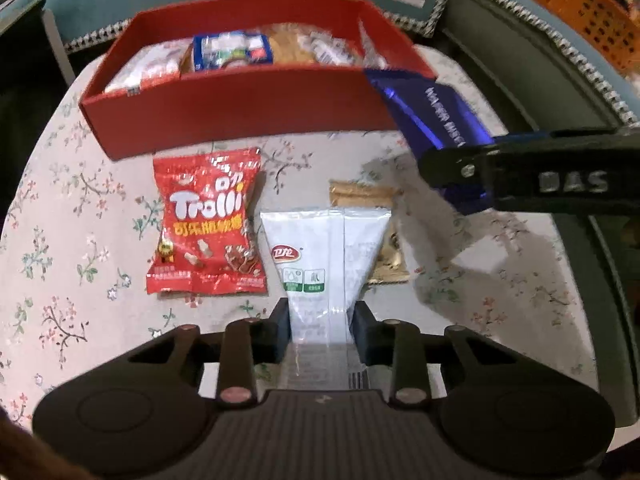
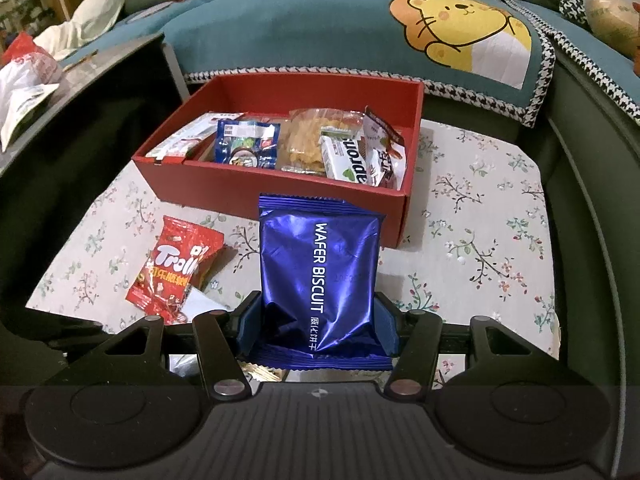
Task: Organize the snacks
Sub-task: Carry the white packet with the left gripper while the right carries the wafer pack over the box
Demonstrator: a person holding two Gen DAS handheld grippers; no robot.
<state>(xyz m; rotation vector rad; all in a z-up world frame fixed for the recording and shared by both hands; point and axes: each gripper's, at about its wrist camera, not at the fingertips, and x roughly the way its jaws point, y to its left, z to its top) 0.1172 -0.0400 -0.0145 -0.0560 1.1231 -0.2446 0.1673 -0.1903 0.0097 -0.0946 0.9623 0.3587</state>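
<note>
A red box (image 1: 240, 120) (image 2: 280, 192) holding several snack packs stands at the far side of the floral tablecloth. My left gripper (image 1: 320, 320) is shut on a white snack packet (image 1: 324, 256). My right gripper (image 2: 318, 328) is shut on a blue wafer biscuit packet (image 2: 320, 272) and holds it above the table just in front of the box; it shows in the left wrist view (image 1: 436, 116) near the box's right corner. A red Trolli gummy bag (image 1: 208, 224) (image 2: 176, 268) lies flat on the cloth left of the white packet. A gold packet (image 1: 388, 256) lies partly under the white one.
A teal sofa cover with a yellow lion (image 2: 460, 28) lies behind the box. An orange basket (image 1: 580, 8) sits at the far right. A dark side table (image 2: 80, 92) with white bags stands to the left. The tablecloth's right half (image 2: 480, 220) is bare.
</note>
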